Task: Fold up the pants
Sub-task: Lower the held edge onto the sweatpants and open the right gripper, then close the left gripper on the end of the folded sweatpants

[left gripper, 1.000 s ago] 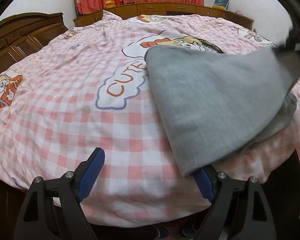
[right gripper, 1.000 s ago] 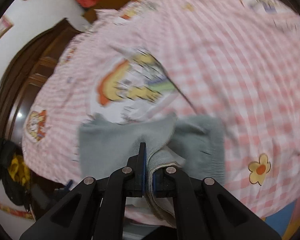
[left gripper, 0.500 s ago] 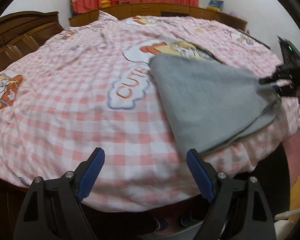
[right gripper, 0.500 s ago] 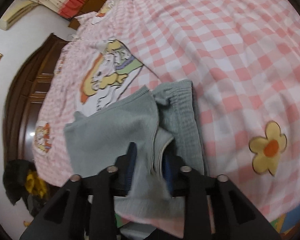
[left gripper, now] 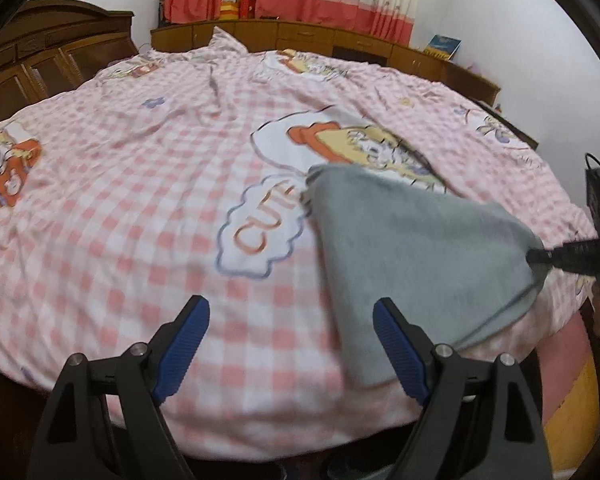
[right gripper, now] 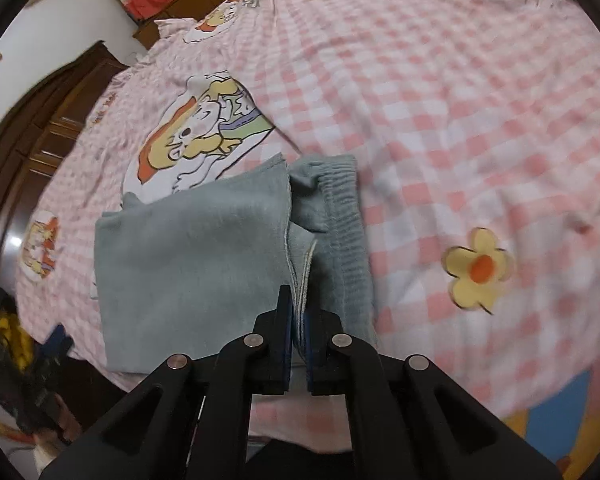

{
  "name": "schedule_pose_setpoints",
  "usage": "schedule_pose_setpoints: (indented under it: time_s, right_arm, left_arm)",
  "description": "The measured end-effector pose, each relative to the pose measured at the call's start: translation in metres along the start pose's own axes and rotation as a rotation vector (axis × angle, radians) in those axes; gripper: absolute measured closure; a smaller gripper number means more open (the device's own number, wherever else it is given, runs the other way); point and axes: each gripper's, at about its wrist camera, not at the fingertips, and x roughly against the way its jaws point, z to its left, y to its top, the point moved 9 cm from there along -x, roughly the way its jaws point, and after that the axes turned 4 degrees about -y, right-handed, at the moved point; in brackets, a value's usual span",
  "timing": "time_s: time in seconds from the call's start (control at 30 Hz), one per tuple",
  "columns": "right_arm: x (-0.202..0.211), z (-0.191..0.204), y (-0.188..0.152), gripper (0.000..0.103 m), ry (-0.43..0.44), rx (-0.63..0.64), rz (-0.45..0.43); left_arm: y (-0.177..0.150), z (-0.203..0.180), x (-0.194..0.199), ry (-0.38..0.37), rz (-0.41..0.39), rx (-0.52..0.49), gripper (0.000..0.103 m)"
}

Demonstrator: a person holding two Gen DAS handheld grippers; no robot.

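Pants [right gripper: 188, 264], grey, lie folded on the bed [left gripper: 140, 200] near its front edge, partly over the cartoon print on the pink-checked cover. In the right wrist view the upper layer is laid over the lower one, its hem edge stopping just short of the ribbed waistband [right gripper: 344, 224], which stays exposed alongside.

Right gripper [right gripper: 298, 332]: jaws pressed together on the stacked cloth edges at the near side of the fold, several thin layers visible between the pads. Likely reason for the hold: pinching all layers at once keeps the edges aligned while the fold is set down or drawn straight. From the left wrist view the same gripper meets the far right corner of the cloth, which looks slightly lifted and taut there.

Left gripper [left gripper: 288, 340]: jaws spread wide, nothing between them, hovering above the bed edge just left of the pants' near corner. Judged as standing by, placed to take that free corner or to press the cloth flat.

Fold appears well along; one more halving may remain. Risk: a pull from the right side alone could skew the layers, since the left corner is unheld.
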Motion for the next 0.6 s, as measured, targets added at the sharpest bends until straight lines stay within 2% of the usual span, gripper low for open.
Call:
schedule_pose_setpoints:
  time_s: [0.1, 0.17, 0.27, 0.3, 0.37, 0.47, 0.53, 0.6]
  right_arm:
    - [-0.013, -0.006, -0.008, 0.098, -0.096, 0.063, 0.028]
    - [-0.022, -0.009, -0.012, 0.098, -0.098, 0.089, 0.048]
    - [-0.007, -0.007, -0.007, 0.097, -0.11, 0.088, 0.027]
    - [0.003, -0.005, -0.001, 0.094, -0.144, 0.096, -0.001]
    - [0.02, 0.001, 0.011, 0.093, -0.198, 0.132, -0.069]
    - [0.03, 0.02, 0.032, 0.089, -0.163, 0.149, -0.124]
    - [0.022, 0.03, 0.042, 0.088, -0.128, 0.16, -0.131]
    - [0.0, 0.033, 0.048, 0.088, -0.129, 0.158, -0.116]
  left_arm:
    - [0.013, -0.008, -0.015, -0.018, 0.002, -0.008, 0.016]
    - [0.023, -0.015, -0.024, -0.043, -0.004, -0.004, 0.016]
    - [0.04, -0.026, -0.036, -0.085, -0.012, -0.018, 0.018]
    - [0.046, -0.029, -0.039, -0.1, -0.015, -0.026, 0.02]
    - [0.061, -0.037, -0.048, -0.133, -0.02, -0.043, 0.034]
    - [0.078, -0.046, -0.062, -0.182, -0.01, -0.047, 0.05]
    - [0.089, -0.05, -0.076, -0.204, -0.005, -0.05, 0.054]
    - [0.094, -0.052, -0.089, -0.201, 0.004, -0.058, 0.054]
